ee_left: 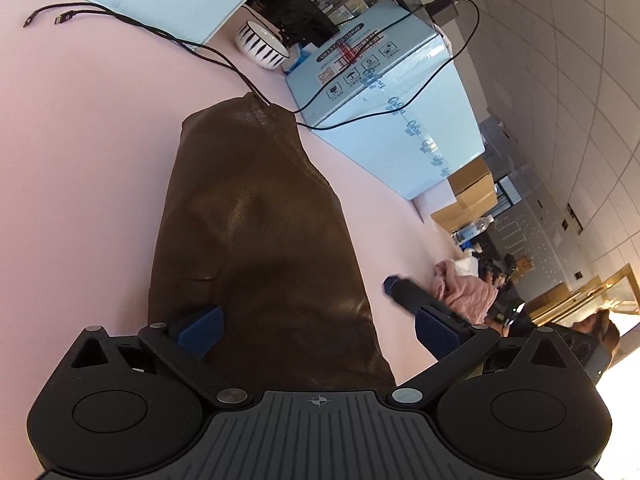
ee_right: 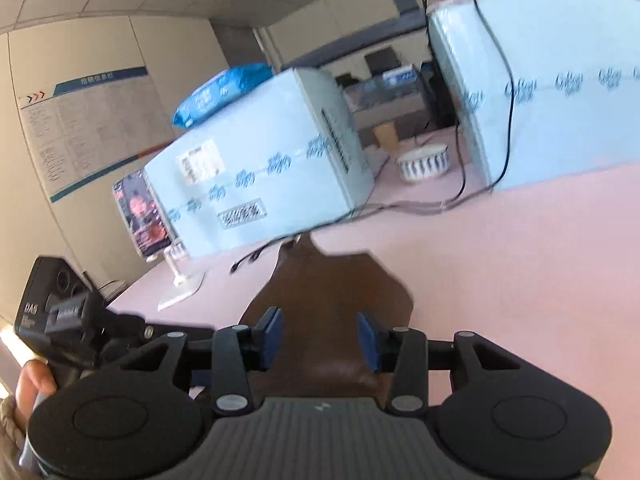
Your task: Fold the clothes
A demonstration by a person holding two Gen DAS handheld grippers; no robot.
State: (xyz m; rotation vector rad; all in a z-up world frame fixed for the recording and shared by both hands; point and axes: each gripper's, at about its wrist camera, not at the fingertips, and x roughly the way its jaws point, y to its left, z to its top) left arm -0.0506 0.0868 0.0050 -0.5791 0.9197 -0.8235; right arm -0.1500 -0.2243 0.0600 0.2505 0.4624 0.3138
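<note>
A white bowl with dark stripes [ee_left: 262, 43] stands far ahead of the claw on the pink bench [ee_left: 80, 128], between two pale blue boxes [ee_left: 384, 92]. Black cables [ee_left: 168, 36] trail across the bench ahead. A pink cloth heap [ee_left: 464, 284] lies off right.

A pink table [ee_right: 520, 264] carries pale blue boxes [ee_right: 260, 184]; behind them stands a beige wall [ee_right: 100, 40] with a notice board [ee_right: 88, 128], under a tiled ceiling [ee_left: 560, 60].

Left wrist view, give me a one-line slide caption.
Open left gripper poised over a brown leather garment laid along the pink table.
</note>
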